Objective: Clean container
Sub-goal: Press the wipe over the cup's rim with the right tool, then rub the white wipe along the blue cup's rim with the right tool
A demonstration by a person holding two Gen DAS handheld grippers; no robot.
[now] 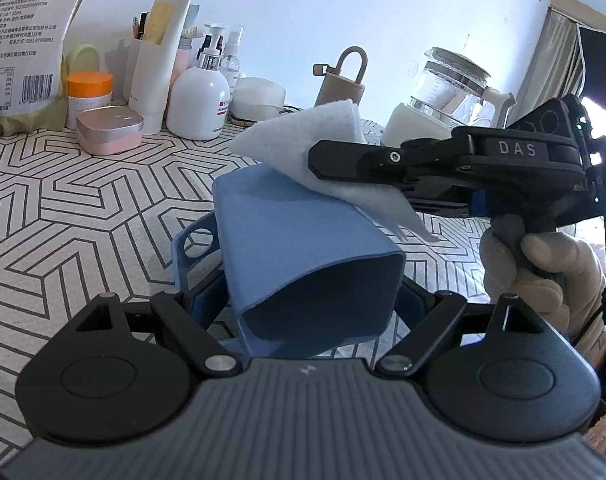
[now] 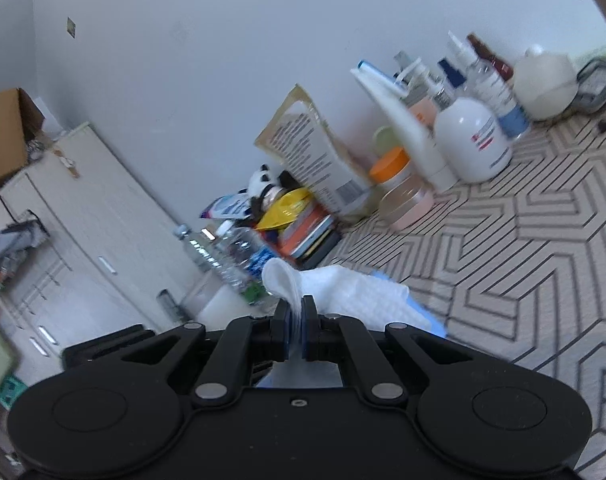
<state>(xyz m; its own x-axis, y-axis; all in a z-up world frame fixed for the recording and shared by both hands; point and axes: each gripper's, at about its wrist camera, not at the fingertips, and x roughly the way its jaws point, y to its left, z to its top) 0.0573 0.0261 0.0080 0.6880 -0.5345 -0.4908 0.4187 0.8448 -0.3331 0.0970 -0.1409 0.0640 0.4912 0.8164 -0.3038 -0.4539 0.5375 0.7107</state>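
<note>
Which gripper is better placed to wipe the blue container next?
Right. The right gripper is shut on the white cloth, which lies against the blue container; the left gripper holds that container.

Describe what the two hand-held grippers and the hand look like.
Left hand-held gripper: grey ribbed body, black linkage arms, blue fingers. Right hand-held gripper: black, marked "DAS", green light, black cable. The hand wears a light glove.

Right gripper (image 2: 298, 322) jaws clamped on folded white textured cloth (image 2: 355, 296) — cloth lies over light-blue plastic container (image 2: 431, 316), patterned tablecloth (image 2: 523, 264) beneath.
</note>
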